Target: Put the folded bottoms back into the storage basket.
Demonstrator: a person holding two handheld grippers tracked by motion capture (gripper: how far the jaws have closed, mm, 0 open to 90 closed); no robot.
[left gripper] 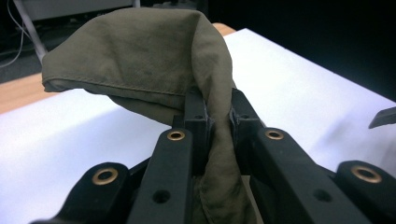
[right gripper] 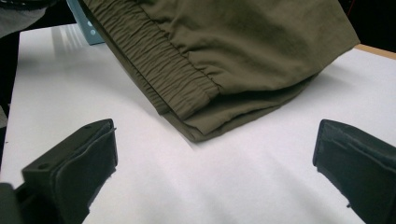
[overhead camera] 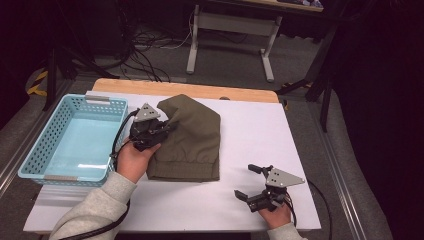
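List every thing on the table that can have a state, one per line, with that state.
Left gripper: shut on the olive shorts.
Right gripper: open, holding nothing.
Olive shorts: folded, far edge pinched and lifted, elastic waistband end flat on the table.
Blue basket: upright, empty.

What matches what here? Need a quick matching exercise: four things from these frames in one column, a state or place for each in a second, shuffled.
Things:
1. left gripper
2. right gripper
3. olive garment
4. blue basket

States or places:
a. at the table's left edge, nothing in it
b. jaws wide apart over bare white table
c. folded, elastic waistband toward the person
d. clamped on a fold of cloth

Pairs: 1-d, 2-b, 3-c, 4-a
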